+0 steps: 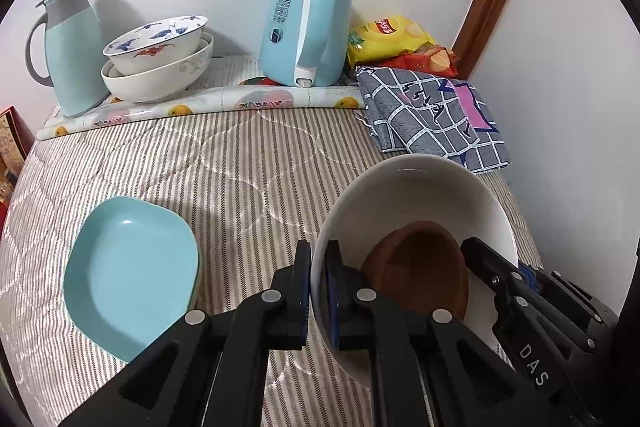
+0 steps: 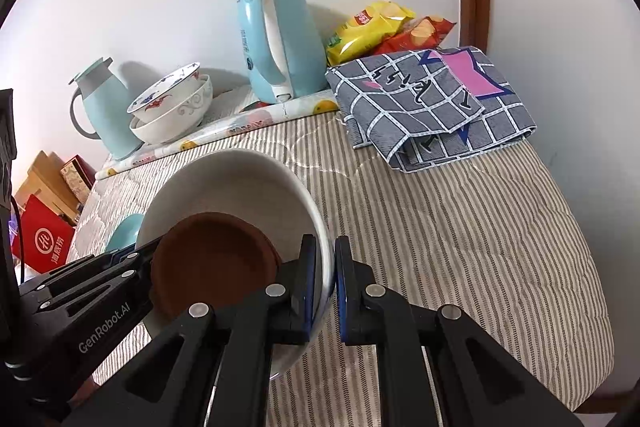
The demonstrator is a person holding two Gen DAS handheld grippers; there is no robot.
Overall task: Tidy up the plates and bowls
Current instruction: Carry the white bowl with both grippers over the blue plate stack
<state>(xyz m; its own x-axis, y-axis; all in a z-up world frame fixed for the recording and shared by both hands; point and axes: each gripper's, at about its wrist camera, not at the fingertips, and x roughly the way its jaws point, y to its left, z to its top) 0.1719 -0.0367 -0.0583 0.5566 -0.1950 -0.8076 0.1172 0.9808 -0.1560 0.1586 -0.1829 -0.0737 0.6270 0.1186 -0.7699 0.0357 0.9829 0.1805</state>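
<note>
A large white bowl (image 1: 420, 187) (image 2: 224, 179) holds a small brown dish (image 1: 420, 263) (image 2: 212, 259) that leans in its bottom. My left gripper (image 1: 318, 287) is shut on the bowl's left rim, one finger inside and one outside. On the opposite rim my right gripper (image 2: 326, 287) is shut the same way. Each gripper shows in the other's view, the right gripper (image 1: 492, 267) at the right edge and the left gripper (image 2: 132, 259) at the left. Stacked light blue plates (image 1: 132, 275) (image 2: 126, 231) lie left of the bowl. Two nested patterned bowls (image 1: 160, 55) (image 2: 172, 107) stand at the back left.
A striped quilted cover (image 1: 240, 179) (image 2: 440, 247) spreads under everything. Along the back wall stand a light blue thermos jug (image 1: 72, 55), a light blue kettle (image 1: 308, 27) and chip bags (image 1: 388, 39). A folded checked cloth (image 1: 432, 115) (image 2: 432, 103) lies at the back right. Boxes (image 2: 44, 211) sit beyond the left edge.
</note>
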